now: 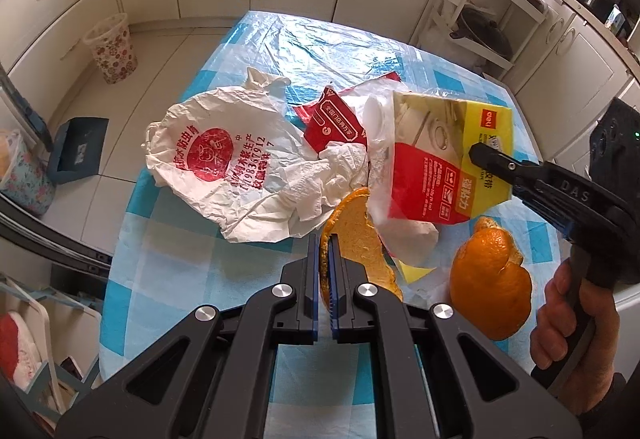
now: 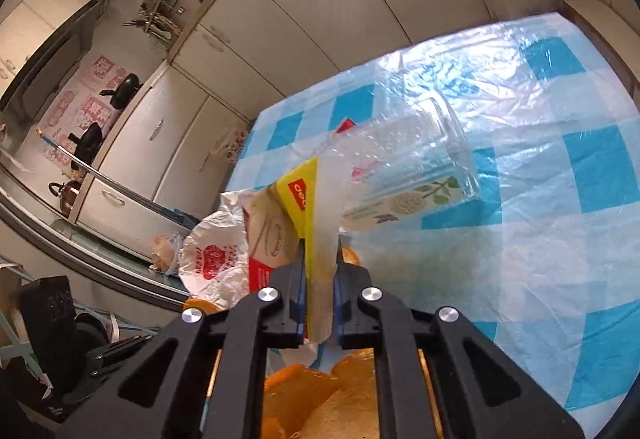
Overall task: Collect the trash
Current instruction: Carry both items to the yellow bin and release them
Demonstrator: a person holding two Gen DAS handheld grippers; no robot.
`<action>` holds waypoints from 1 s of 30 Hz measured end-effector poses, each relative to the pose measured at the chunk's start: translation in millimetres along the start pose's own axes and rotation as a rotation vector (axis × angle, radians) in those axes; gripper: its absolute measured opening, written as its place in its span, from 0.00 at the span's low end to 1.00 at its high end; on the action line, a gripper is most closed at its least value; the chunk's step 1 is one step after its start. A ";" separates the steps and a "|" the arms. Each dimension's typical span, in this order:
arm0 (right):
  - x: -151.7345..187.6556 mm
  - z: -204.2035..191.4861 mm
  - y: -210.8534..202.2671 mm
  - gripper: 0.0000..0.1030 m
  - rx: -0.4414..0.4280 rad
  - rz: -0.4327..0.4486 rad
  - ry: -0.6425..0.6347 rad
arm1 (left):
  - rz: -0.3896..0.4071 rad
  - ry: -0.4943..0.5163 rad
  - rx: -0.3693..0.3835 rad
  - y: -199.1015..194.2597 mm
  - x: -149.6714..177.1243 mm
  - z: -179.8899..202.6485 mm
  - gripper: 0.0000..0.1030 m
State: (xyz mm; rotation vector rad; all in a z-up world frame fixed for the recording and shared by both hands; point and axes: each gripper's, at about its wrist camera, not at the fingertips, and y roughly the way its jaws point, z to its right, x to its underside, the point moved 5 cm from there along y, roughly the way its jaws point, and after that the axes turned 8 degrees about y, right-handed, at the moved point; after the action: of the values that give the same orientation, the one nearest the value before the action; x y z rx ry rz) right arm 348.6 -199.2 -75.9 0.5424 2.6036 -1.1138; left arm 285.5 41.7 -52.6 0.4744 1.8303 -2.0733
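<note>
Left gripper [image 1: 329, 271] has its jaws clamped on an orange peel [image 1: 356, 235] low over the table [image 1: 192, 279]. At two o'clock, the right gripper [image 1: 478, 155] pinches the red-and-yellow package [image 1: 432, 167] (lifted slightly). Farther, at ten o'clock, lies a crumpled white bag [image 1: 208, 163].

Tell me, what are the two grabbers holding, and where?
The left gripper pinches the orange peel by its near edge. The right gripper clamps the red and yellow wrapper at its yellow end.
</note>
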 end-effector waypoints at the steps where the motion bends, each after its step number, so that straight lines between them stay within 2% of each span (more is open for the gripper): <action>1: 0.0 -5.6 -7.5 0.10 -0.010 0.019 -0.010 | 0.010 -0.002 -0.002 -3.3 -0.9 -0.1 0.04; 5: -6.2 -17.4 -51.2 0.10 -0.023 0.139 -0.055 | 0.078 -0.004 -0.021 -21.1 -4.7 1.1 0.04; 7: -8.3 -13.9 -76.6 0.10 0.001 0.201 -0.072 | 0.125 -0.005 -0.011 -31.9 -7.4 4.0 0.04; 11: -8.1 2.0 -122.4 0.10 0.126 0.316 -0.098 | 0.232 -0.017 0.038 -54.9 -13.0 15.9 0.04; 15: -2.0 31.2 -155.8 0.11 0.246 0.363 -0.093 | 0.299 -0.002 0.118 -71.0 -16.3 43.1 0.04; 19: 9.7 71.3 -195.2 0.11 0.361 0.410 -0.062 | 0.342 0.056 0.208 -84.0 -16.4 90.7 0.04; 23: 21.6 111.7 -229.7 0.11 0.502 0.435 -0.022 | 0.333 0.133 0.279 -87.2 -12.3 150.1 0.04; 27: 35.5 156.2 -241.1 0.11 0.615 0.384 0.035 | 0.276 0.203 0.330 -74.3 2.9 215.1 0.04; 30: 42.7 185.8 -237.5 0.12 0.669 0.325 0.076 | 0.229 0.271 0.343 -57.4 23.7 263.9 0.04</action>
State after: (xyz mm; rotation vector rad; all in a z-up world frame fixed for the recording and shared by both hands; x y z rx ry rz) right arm 223.8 -476.9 -65.5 1.1088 2.0365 -1.8527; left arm 230.7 -214.3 18.1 1.0477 1.4628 -2.2504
